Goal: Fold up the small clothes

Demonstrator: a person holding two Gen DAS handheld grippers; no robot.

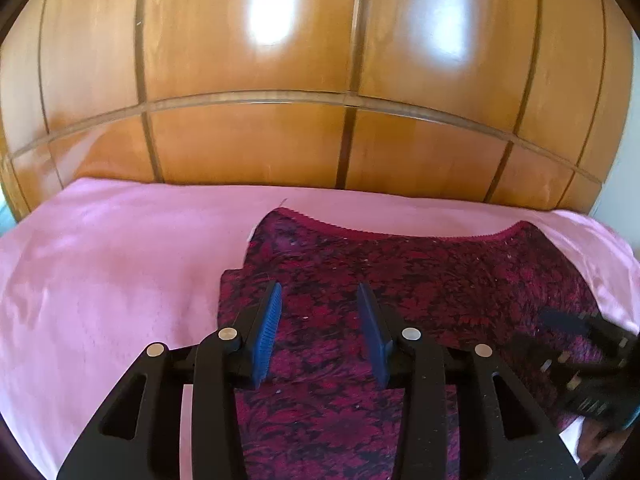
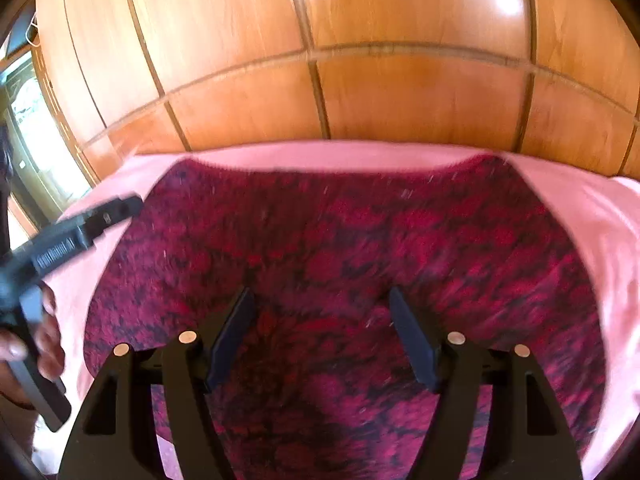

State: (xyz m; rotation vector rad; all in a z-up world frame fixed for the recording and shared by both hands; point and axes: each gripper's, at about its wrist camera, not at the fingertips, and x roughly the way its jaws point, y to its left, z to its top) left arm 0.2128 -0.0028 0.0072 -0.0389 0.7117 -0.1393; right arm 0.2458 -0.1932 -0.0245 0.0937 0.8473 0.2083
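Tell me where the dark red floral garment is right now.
The dark red floral garment lies spread on the pink sheet before the wooden wardrobe, right of centre in the left wrist view, under both open grippers.

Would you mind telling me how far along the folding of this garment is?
Done: the garment lies on the pink sheet, and its left edge looks turned over once. In hand: nothing; the left claw and right claw hover open above the fabric, gripping none of it. Left: most of the garment is spread flat, so the main folds remain.
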